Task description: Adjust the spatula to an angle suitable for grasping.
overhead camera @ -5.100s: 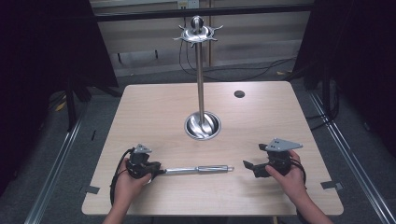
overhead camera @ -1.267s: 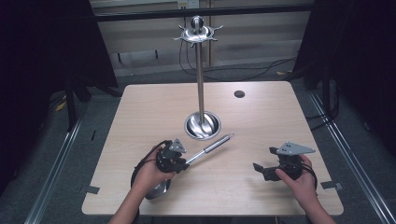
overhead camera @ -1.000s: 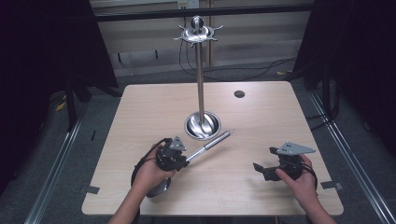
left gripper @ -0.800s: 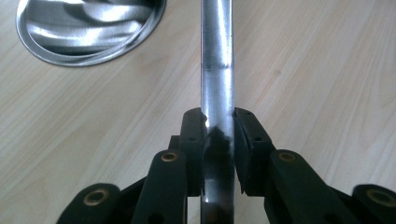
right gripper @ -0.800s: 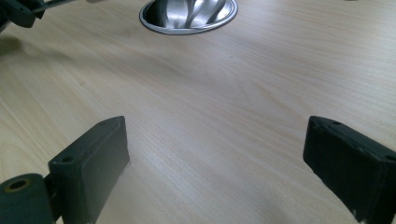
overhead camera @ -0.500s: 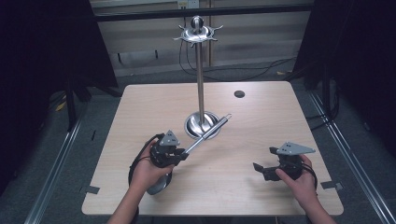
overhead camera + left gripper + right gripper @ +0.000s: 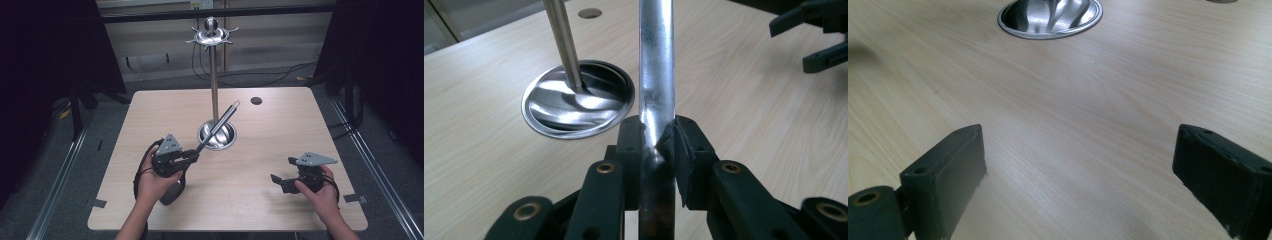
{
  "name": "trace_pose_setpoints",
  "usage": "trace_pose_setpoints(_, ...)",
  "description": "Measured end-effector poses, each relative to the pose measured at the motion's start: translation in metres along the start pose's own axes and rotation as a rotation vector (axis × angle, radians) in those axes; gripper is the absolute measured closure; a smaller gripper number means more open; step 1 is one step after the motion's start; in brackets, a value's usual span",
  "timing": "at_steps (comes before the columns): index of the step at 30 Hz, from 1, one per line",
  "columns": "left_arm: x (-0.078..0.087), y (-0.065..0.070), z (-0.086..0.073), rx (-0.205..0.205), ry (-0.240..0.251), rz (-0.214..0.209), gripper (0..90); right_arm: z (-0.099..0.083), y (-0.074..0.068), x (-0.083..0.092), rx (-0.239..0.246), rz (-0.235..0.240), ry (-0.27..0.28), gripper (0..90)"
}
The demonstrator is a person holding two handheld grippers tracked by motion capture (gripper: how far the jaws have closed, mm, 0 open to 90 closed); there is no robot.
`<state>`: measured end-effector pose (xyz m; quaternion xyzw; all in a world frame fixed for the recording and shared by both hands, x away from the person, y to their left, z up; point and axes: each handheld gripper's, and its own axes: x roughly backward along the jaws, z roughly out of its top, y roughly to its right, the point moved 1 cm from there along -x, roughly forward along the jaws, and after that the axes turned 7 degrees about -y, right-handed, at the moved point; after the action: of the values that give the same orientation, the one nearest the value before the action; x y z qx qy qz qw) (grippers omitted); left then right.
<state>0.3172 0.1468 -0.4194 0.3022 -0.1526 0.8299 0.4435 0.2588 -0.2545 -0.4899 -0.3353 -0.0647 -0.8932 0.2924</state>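
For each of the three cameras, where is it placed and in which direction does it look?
High view: above the person's side, facing forward and down on the table; both forearms and hands show.
Left gripper view: rides the left gripper, looking along the clamped metal rod.
Right gripper view: rides the right gripper, low over wood, jaws wide apart.
All three share the stand's round base.

1. A light wooden table [image 7: 310,125] fills the frame's centre.
2. Grey floor [image 7: 105,125] surrounds it, with cables [image 7: 260,77] at upper centre.
3. Black curtains [image 7: 45,60] darken upper left and right.
4. A pale wall panel [image 7: 280,35] spans the top.
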Motion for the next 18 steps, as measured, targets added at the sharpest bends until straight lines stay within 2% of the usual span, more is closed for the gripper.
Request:
trace_pose_setpoints(4,0.005,0.001,0.001,0.0,0.017,0.02,75.2,0.001,0.0,-0.001,0.002,0.002,0.0,6.6)
trace_pose_setpoints(18,0.016,-0.002,-0.001,0.039,0.067,0.026,75.2,0.007,0.001,-0.008,-0.009,0.013,0.009,6.6)
